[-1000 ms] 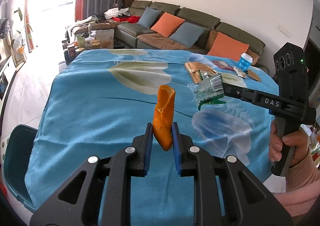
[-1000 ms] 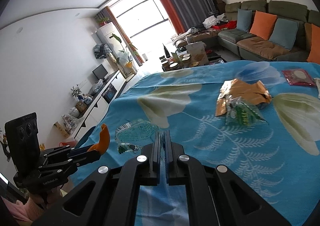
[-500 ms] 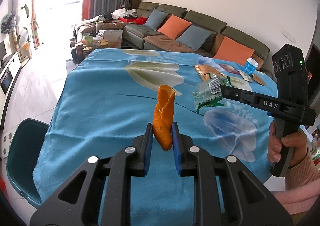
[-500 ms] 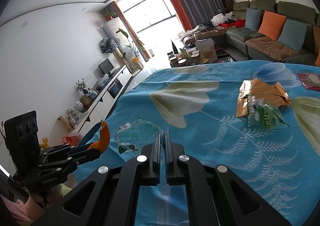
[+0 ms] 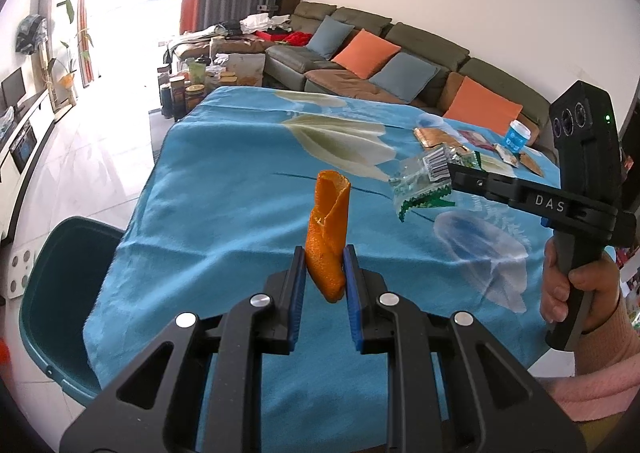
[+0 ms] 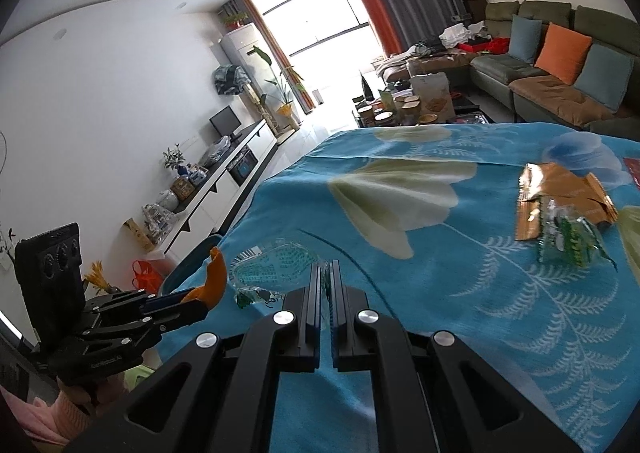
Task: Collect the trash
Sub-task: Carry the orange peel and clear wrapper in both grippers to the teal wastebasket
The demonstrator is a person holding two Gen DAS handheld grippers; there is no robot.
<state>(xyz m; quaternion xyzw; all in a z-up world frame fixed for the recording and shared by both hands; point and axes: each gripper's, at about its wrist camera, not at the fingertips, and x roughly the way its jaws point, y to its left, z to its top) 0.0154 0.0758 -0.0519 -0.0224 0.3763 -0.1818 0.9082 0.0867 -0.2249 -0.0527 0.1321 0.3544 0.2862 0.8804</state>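
Peel (image 5: 327,241), light and stiffly curled, is sitting pinched at its base in the left gripper (image 5: 325,273), while the right gripper (image 6: 326,273) is nipping a limp, crinkly wrapper (image 6: 276,269) by its edge.

Your bench (image 5: 224,189) is draped in a turquoise cloth (image 6: 460,293) printed with pale tulip petals, white fern fronds and a translucent jellyfish-like bloom. Its near corner hangs down in soft folds. Toward the far right of the cloth you have a torn gold foil wrapper (image 6: 560,193) lying flat, with a crumpled clear wrapper with green print (image 6: 572,239) overlapping its near edge. Just past them sits a flat red packet (image 5: 476,139). Further right you can see a few small snack sachets (image 5: 520,157) close together, and a small blue-and-white paper cup (image 5: 518,137) standing upright by the cloth's far edge.
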